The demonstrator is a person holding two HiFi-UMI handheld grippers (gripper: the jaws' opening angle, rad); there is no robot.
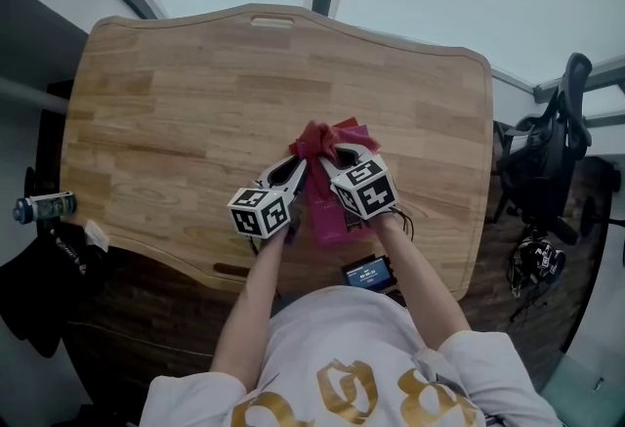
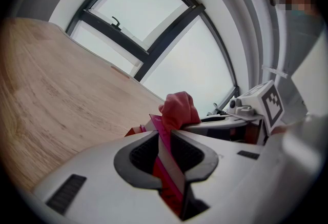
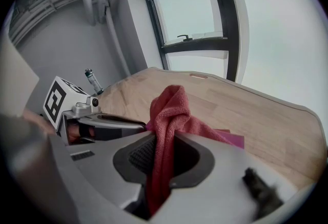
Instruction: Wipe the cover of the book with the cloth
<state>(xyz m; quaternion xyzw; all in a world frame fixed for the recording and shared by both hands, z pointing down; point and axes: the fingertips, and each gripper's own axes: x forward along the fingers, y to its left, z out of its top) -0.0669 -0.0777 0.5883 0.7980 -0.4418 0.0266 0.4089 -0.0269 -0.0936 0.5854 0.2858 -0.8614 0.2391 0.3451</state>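
A magenta book [image 1: 329, 220] lies near the front middle of the wooden table [image 1: 176, 103]. My left gripper [image 1: 298, 168] is shut on the book's thin edge, and the left gripper view shows the cover [image 2: 165, 159] standing between its pads. My right gripper [image 1: 339, 161] is shut on a red cloth [image 1: 327, 137] that bunches above the book's far end. In the right gripper view the cloth [image 3: 166, 115] hangs down between the jaws, with a corner of the book [image 3: 234, 139] beyond it. The two grippers sit side by side, almost touching.
A small bottle [image 1: 44, 207] stands off the table's left edge. A dark device with a blue screen [image 1: 368, 271] lies at the front edge by the person's body. A black chair [image 1: 547, 161] stands to the right. Windows run behind the table.
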